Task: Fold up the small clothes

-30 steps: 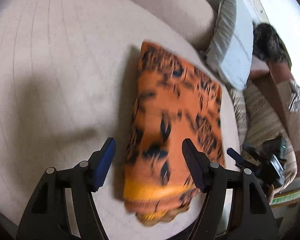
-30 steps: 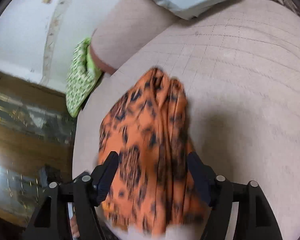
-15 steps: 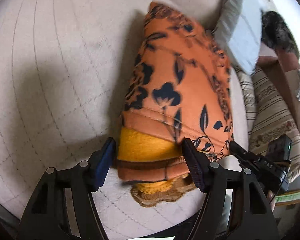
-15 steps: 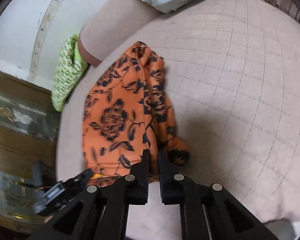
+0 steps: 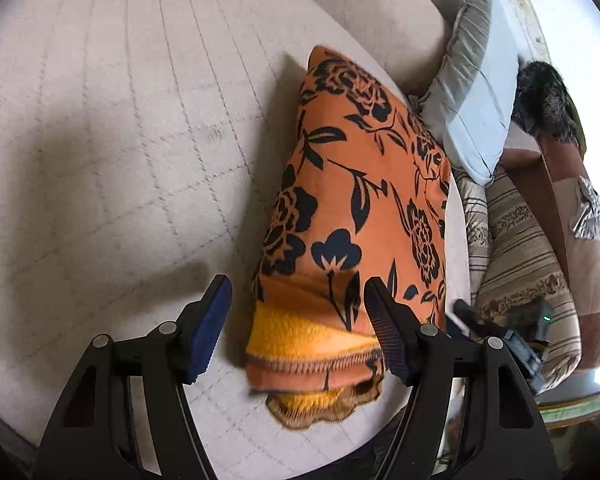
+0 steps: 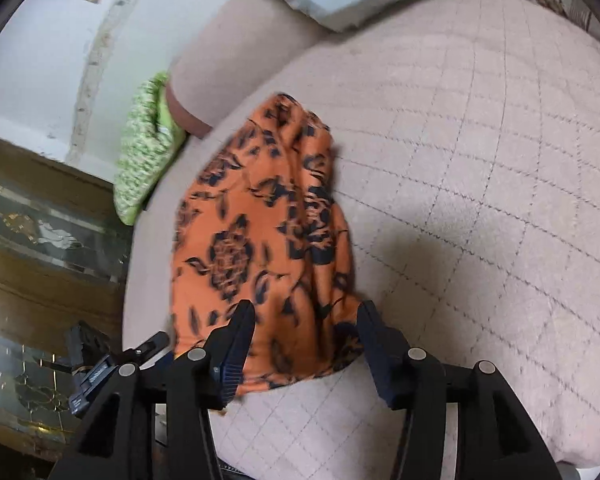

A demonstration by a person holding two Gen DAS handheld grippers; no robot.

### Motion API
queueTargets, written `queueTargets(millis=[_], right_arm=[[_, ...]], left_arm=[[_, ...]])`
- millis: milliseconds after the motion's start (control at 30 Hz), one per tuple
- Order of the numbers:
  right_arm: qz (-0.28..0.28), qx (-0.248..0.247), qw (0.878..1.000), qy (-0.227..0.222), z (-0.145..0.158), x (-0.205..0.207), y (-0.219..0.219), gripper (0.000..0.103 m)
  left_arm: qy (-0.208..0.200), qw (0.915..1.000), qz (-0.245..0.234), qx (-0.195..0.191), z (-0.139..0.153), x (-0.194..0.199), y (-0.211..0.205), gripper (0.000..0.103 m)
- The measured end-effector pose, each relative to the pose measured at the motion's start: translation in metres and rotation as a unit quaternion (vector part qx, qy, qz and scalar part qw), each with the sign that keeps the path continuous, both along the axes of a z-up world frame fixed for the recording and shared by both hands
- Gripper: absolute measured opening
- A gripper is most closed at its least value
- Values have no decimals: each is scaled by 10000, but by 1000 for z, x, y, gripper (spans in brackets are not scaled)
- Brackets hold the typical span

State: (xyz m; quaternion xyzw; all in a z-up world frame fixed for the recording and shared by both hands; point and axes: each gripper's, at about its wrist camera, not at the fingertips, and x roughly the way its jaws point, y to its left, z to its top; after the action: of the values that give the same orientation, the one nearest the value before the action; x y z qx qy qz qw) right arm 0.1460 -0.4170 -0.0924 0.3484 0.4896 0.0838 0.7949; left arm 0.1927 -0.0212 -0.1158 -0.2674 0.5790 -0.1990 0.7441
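An orange garment with a black flower print lies folded on the beige quilted cushion, near its edge. Its near end shows a yellow fleecy lining. My left gripper stands open astride that end; the blue left pad is clear of the cloth and the right pad is at its side. In the right wrist view the same garment lies flat. My right gripper has its jaws opening, with the near hem between them and no pad pressing on it.
A grey-blue pillow and a striped cushion lie beyond the garment. A green patterned cloth hangs at the cushion's far corner. A dark wood and glass cabinet stands past the cushion's edge.
The right gripper's jaws closed at the garment's near corner half a second ago and now stand apart again. The garment has settled flat. The left jaws have kept the same width.
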Motion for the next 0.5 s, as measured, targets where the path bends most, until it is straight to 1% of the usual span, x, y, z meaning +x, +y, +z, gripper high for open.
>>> queueTargets(millis=[33,100,133,167,200,267,300,333,367,400,433,467,500], right_arm=[[44,63,9999,76,-7,6,-1,51],[173,346,9985,377,-27,17,0,51],[223,553,9967,547,-41,22,1,51],[177,785,9951,573,-49,23,1,51],[84,989,9938,507,-53,21,-2,51],[-101,1235,9915,384,-58,14,-7,50],[-156,1296,9909,331,-61,11,-9,50],[-162,1292,9910,297,-63,11,-8,50],[-137,1235,9917,323,-63,13,-5,50],[-71,1130,9927,422,-62,16,-1,46],[-48,1048,9932,506,-61,18,1,42],[-93,1030,9929,595,-60,19,3,33],[-227,1041,9921,661,-58,18,4,29]], left_arm=[[54,10000,-59,-11,-4,2,-1,69],[179,9997,-155,-44,-14,3,-7,69],[140,9998,-95,-62,-15,1,-6,69],[83,9999,-10,-124,-15,-2,-3,69],[58,9998,89,-185,-16,-4,-1,69],[55,9996,184,-222,-17,-6,0,68],[56,9995,237,-202,-18,-7,-1,66],[69,9996,256,-117,-18,-6,-5,56],[98,9997,231,-29,-18,-6,-8,52],[138,9996,223,35,-18,-4,-10,46],[185,9996,211,49,-17,-3,-11,38],[225,9996,184,3,-15,-1,-9,34],[251,9995,167,-121,-11,-1,-5,29]])
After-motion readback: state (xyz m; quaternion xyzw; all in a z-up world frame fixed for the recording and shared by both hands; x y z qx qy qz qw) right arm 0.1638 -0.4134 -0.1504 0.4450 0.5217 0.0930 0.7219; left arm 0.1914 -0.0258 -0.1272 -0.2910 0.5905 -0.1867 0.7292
